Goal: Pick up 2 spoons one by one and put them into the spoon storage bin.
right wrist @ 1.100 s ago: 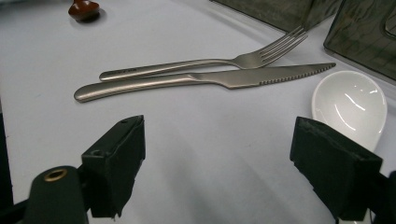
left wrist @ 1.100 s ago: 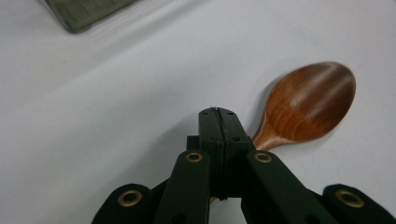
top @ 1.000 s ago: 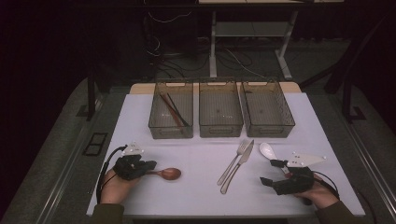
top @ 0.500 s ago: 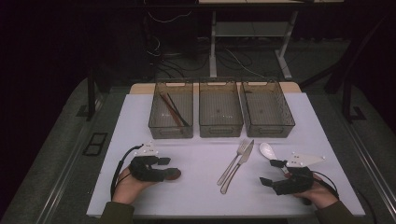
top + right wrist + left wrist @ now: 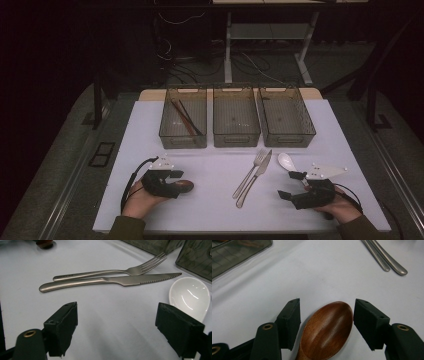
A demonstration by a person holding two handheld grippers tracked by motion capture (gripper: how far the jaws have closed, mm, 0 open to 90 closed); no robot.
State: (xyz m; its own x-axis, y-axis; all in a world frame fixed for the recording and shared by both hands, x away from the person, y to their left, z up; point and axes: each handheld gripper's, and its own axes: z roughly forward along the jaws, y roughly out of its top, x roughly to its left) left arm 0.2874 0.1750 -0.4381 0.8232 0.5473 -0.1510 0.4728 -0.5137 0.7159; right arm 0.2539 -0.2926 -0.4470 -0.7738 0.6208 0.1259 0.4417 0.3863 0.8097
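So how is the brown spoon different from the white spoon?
The brown spoon is dark, glossy wood; the white spoon looks like shiny ceramic. The brown spoon lies bowl-down, rounded back up, while the white spoon lies bowl-up. The brown spoon sits between the left gripper's open jaws; the white spoon lies beside the right gripper, not between its jaws. Both rest on the white table.

No text, label, brand or number is showing legibly anywhere; the fork (image 5: 110, 271) is carrying a small stamped mark near the end of its handle, but it is reading as too small and blurred to make out.
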